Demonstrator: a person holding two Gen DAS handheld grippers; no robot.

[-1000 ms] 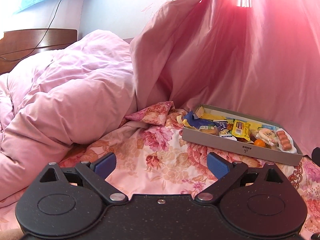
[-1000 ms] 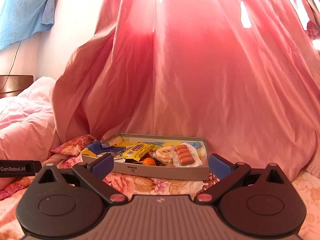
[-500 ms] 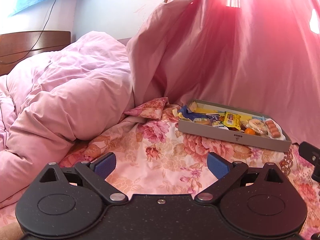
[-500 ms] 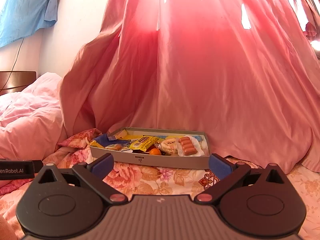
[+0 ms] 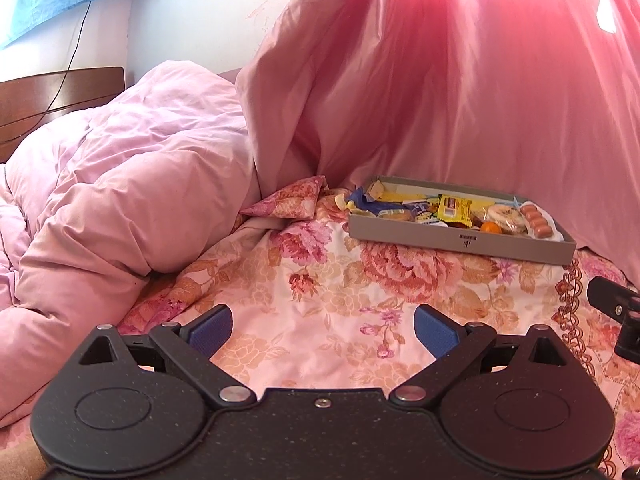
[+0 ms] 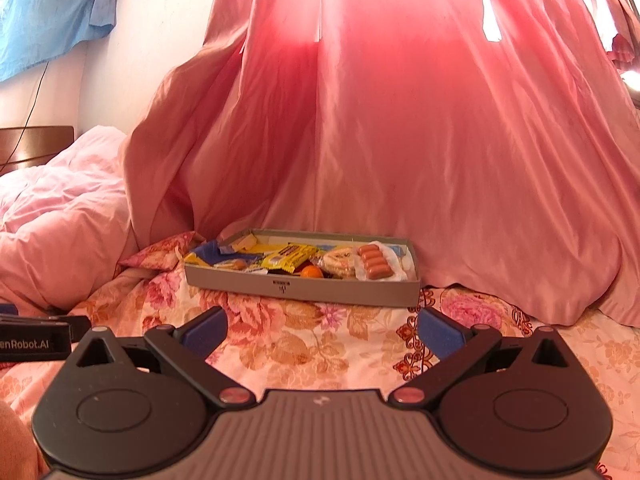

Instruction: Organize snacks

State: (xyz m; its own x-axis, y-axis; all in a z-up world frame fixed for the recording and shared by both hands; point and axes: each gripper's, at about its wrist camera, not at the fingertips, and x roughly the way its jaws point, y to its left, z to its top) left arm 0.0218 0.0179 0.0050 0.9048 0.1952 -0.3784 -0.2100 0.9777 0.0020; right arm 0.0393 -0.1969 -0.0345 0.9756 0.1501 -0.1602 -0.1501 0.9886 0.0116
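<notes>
Right wrist view: shallow grey cardboard tray [image 6: 304, 290] of mixed snacks sits ahead on floral bedsheet [image 6: 288, 340], well apart. My right gripper [image 6: 322, 330] and left gripper [image 5: 323, 330] both spread wide, empty. Best approach low, pick single loose packet.

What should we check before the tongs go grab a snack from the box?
1. Left tongs open and holding nothing: ok.
2. Right tongs open and holding nothing: ok.
3. Snack box lying flat on the flowery bedsheet: ok.
4. Path from the right tongs to the box free of things: ok, only bedsheet lies between.
5. Sausages on top and easy to reach: ok, they lie at the box's right end.
6. Pink curtain clear of the box: cannot tell, it hangs right behind the far wall.
</notes>
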